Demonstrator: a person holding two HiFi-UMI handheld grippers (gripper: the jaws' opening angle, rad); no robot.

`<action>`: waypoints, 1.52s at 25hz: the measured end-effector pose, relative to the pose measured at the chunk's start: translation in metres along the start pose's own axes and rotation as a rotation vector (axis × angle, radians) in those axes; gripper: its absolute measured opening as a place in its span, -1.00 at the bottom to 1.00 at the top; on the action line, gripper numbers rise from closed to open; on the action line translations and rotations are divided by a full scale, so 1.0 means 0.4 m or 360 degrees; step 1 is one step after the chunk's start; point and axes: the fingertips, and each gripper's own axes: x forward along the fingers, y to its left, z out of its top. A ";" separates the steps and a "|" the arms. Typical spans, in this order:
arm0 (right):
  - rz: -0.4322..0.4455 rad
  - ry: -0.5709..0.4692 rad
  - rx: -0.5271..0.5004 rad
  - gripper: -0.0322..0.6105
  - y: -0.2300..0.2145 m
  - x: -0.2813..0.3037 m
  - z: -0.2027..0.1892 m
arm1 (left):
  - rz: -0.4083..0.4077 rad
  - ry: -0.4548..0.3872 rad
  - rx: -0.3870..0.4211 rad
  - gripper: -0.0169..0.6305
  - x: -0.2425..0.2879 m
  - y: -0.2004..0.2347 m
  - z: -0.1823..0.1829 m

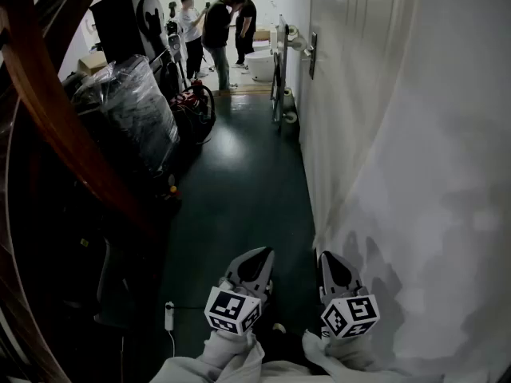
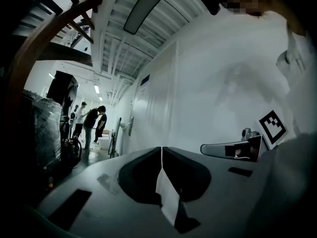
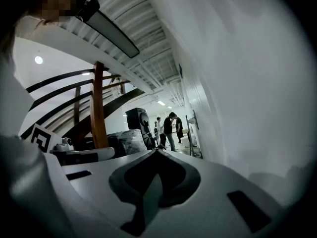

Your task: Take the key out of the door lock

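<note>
The left claw (image 1: 257,255) and right claw (image 1: 329,260) are pressed together, empty, held low beside a white corridor wall (image 1: 415,134). A dark door handle (image 1: 311,54) sits well ahead (key too small to see); removal looks unstarted.

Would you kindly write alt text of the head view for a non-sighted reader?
The left gripper and right gripper, shut and empty, are held low beside a white wall in a dark-floored corridor. Three people stand at its far end, plastic-wrapped equipment at the left.

Bare floor (image 1: 239,190) between wall (image 1: 399,134) and wrapped clutter (image 1: 132,110)
</note>
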 end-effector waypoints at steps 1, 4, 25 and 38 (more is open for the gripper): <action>0.0000 0.0003 -0.0003 -0.74 -0.005 0.007 -0.002 | 0.0002 -0.0002 -0.0002 -0.89 0.007 0.004 -0.002; 0.0001 0.0016 -0.0004 -0.74 -0.021 0.038 -0.006 | 0.0007 -0.0007 -0.0010 -0.89 0.038 0.021 -0.005; -0.0051 -0.0003 0.0017 -0.74 -0.135 0.538 0.135 | -0.0040 -0.0038 -0.0010 -0.89 0.411 0.405 0.120; -0.0071 0.0037 0.0066 -0.74 -0.154 0.790 0.146 | -0.0039 -0.0001 -0.0045 -0.89 0.543 0.613 0.127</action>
